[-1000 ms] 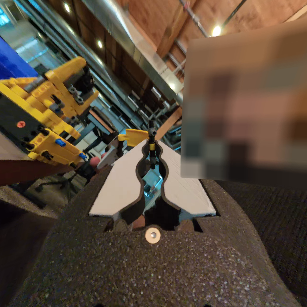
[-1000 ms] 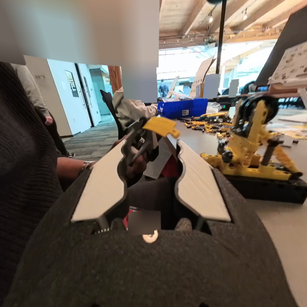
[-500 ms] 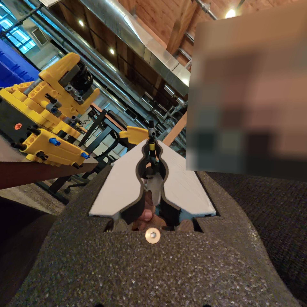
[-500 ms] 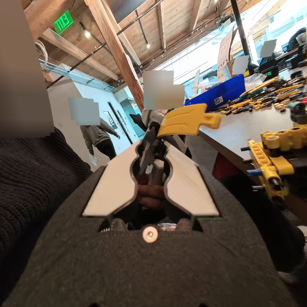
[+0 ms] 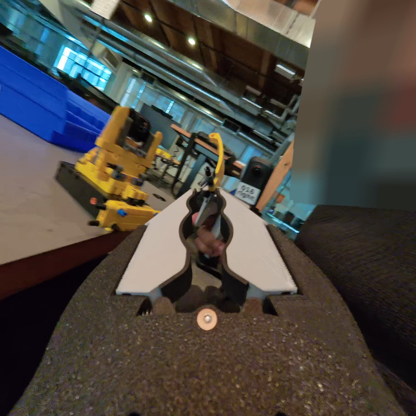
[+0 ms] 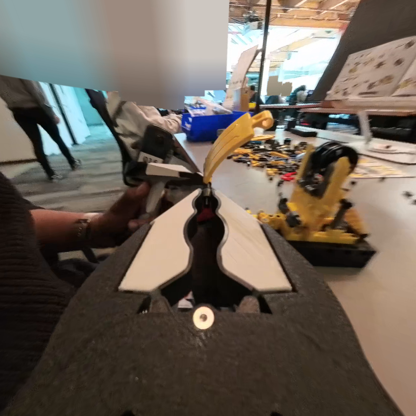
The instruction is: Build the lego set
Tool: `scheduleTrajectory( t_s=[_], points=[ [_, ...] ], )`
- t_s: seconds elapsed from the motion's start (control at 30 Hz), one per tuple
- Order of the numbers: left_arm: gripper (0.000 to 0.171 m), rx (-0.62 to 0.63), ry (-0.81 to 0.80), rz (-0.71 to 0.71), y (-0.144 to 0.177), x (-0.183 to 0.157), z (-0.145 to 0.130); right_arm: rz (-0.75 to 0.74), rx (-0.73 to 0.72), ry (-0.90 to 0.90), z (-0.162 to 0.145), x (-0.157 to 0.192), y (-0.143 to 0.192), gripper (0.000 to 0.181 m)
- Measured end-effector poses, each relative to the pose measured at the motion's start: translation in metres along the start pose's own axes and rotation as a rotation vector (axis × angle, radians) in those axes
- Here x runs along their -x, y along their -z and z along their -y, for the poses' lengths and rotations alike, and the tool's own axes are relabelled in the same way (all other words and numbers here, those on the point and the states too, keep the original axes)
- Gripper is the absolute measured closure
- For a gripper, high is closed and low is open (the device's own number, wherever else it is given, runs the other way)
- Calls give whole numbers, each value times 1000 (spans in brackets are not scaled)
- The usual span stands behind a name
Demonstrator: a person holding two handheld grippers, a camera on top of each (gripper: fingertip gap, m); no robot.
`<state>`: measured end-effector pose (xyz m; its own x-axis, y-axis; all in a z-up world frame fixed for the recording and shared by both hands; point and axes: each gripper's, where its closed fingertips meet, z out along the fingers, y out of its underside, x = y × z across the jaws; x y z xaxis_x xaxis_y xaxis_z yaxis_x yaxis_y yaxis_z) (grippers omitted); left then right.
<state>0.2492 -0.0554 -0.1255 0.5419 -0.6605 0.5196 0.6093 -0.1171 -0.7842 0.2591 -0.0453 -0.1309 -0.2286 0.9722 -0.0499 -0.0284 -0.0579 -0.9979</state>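
A yellow curved panel piece (image 6: 227, 144) sits on a small black axle (image 6: 206, 192). My right gripper (image 6: 207, 191) is shut on that axle just under the panel. My left gripper (image 5: 206, 191) is shut on the same small assembly; the black axle end (image 5: 208, 174) and the yellow panel (image 5: 219, 157) stick out past its tips. In the right wrist view the left gripper (image 6: 198, 174) comes in from the left, held by a hand (image 6: 126, 209), its tips meeting mine at the panel's base. Both grippers hover beside the table edge.
A yellow and black brick model on a black base (image 6: 319, 202) stands on the grey table (image 6: 371, 304), also in the left wrist view (image 5: 112, 180). Beyond it are loose bricks (image 6: 270, 155), a blue bin (image 6: 209, 128) and an open booklet (image 6: 371, 72). People walk at the far left. Only a small space, under 4 cm, lies between the two pairs of fingers.
My right gripper has gone from open to shut on the axle under the yellow panel. Both views have swung, and the panel now stands more upright. My left gripper stays shut.
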Motion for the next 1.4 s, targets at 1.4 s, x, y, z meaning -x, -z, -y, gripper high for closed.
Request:
scheduleTrajectory(
  t_s=[1.4],
  points=[
    [160,447,-220,149,-14,79,-11,-175,508,33,-49,-59,-6,175]
  ],
)
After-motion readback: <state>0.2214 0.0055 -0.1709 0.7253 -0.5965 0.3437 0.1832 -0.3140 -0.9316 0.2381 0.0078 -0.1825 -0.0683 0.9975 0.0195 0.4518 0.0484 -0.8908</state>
